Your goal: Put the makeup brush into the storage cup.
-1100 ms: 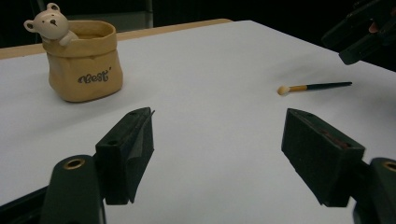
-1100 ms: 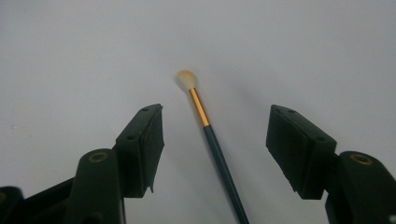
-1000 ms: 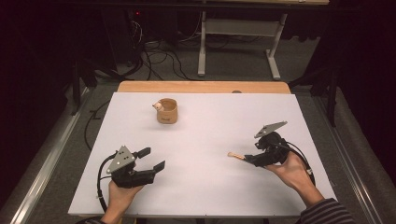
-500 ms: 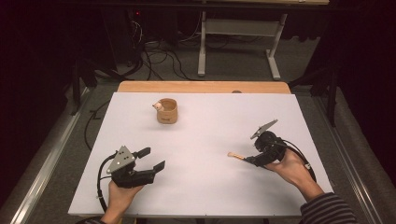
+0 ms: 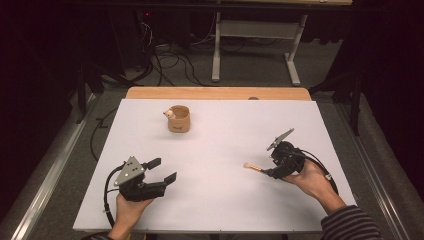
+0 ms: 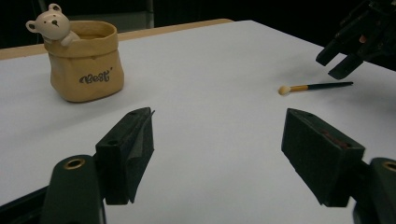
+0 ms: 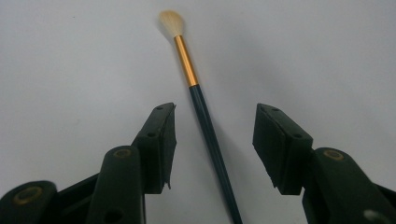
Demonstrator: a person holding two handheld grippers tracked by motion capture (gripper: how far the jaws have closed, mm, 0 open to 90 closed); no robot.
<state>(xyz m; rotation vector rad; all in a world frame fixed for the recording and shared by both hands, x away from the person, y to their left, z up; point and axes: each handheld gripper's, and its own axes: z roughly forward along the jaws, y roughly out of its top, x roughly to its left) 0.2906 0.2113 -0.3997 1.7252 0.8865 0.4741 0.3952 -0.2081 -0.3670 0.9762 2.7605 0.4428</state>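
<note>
Nearest the person, the left gripper (image 5: pixel 159 171) rests low over the near left part of the white table (image 5: pixel 220 200), gripped by the left hand (image 5: pixel 129 212). Its jaws stand wide apart with nothing between them; in the left gripper view only bare tabletop lies in the gap.

On the near right, the right gripper (image 5: pixel 264 173) is held by the right hand (image 5: pixel 311 181), a striped sleeve (image 5: pixel 350 226) behind it. It points down toward the table surface at the handle end of a small brush (image 7: pixel 201 112). The right gripper view shows the dark handle running up between the two jaws, with clear space on either side; the pads do not press on it. The jaws have just been closing and stand partly apart. Whether the lower jaw tips touch the table cannot be judged from these angles.

The brush lies flat on the table, right of centre, with its pale bristle tip (image 5: pixel 247 165) pointing away from the gripper toward the table's middle, a gold ferrule behind the tip.

Farther off, toward the far left of centre, stands a tan pouch-shaped pot (image 5: pixel 179 119), upright, with a small bear figure (image 6: pixel 50 23) at its rim. It is well apart from both grippers and from the brush.
</note>
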